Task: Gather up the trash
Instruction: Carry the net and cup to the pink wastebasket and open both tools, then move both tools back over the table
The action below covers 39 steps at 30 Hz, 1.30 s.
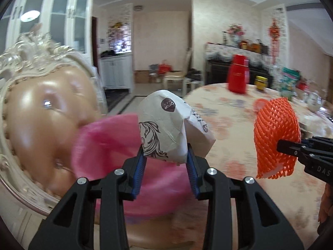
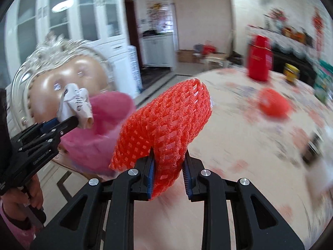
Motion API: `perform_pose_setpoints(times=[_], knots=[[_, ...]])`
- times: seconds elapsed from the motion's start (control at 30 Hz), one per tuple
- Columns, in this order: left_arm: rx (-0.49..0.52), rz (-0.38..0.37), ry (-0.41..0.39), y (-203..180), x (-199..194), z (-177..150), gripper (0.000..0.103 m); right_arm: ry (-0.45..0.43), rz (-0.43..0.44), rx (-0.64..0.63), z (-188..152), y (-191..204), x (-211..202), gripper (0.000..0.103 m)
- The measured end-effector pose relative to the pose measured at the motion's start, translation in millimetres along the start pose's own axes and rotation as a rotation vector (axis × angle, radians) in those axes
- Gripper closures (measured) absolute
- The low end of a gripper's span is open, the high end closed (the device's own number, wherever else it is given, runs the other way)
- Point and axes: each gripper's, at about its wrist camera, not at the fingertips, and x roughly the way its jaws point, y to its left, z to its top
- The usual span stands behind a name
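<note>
The step in hand looks like carrying two pieces of trash to the pink bin (image 1: 108, 145) sitting lower left of centre in the left wrist view, in front of the tan padded chair (image 1: 47, 112). To do it well, each piece should be brought right over the bin's open mouth before the fingers part, since both are light and could drift past the rim; holding the hands steady first would help, as the views are blurring with motion

The left gripper (image 1: 166, 162) is clamping its fingers on a crumpled white paper wrapper (image 1: 168, 125) printed with a brown round logo and dark scrollwork; it is sitting at frame centre, just above the bin. The right gripper (image 2: 169, 173) is pinching an orange foam fruit net (image 2: 166, 125), a soft open mesh sleeve, squashed flat between the fingers at centre frame, over the edge of the floral-clothed worktop (image 2: 239, 129). Another red piece (image 2: 272, 104) is lying on the worktop at the right
</note>
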Motion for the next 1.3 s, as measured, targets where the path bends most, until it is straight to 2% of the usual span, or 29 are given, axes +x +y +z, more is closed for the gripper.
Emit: perform_pose_setpoints(times=[0.17, 0.47, 0.53, 0.57, 0.6, 0.67, 0.83, 0.93, 0.97, 1.03, 1.17, 1.3], knots=[[-0.027, 0.073, 0.044, 48, 29, 4, 0.067, 0.022, 0.091, -0.09, 29, 47, 49, 0.078], [-0.097, 0.125, 0.096, 99, 73, 7, 0.066, 0.1, 0.174, -0.227, 53, 98, 117, 0.077], [-0.125, 0.145, 0.094, 108, 78, 8, 0.055, 0.131, 0.184, -0.253, 52, 104, 125, 0.069], [-0.134, 0.148, 0.087, 111, 78, 9, 0.044, 0.131, 0.184, -0.254, 51, 104, 126, 0.059], [-0.14, 0.159, 0.069, 112, 75, 10, 0.038, 0.123, 0.186, -0.25, 50, 102, 125, 0.045], [-0.121, 0.181, 0.048, 108, 71, 9, 0.034, 0.098, 0.187, -0.234, 48, 96, 119, 0.033], [-0.118, 0.195, 0.029, 93, 58, 8, 0.026, 0.047, 0.144, -0.225, 41, 79, 95, 0.034], [-0.111, 0.191, -0.01, 76, 45, 9, 0.013, 0.031, 0.092, -0.203, 35, 62, 79, 0.034], [-0.104, 0.184, -0.02, 69, 41, 9, 0.008, 0.032, 0.077, -0.194, 33, 57, 75, 0.034], [-0.087, 0.163, -0.024, 54, 38, 11, 0.005, 0.035, 0.038, -0.16, 26, 39, 63, 0.034], [-0.037, 0.098, -0.01, 17, 37, 14, 0.005, 0.039, -0.047, -0.101, 8, 5, 41, 0.032], [0.041, 0.025, 0.002, -37, 37, 12, 0.005, 0.041, -0.121, -0.026, -13, -36, 15, 0.03]])
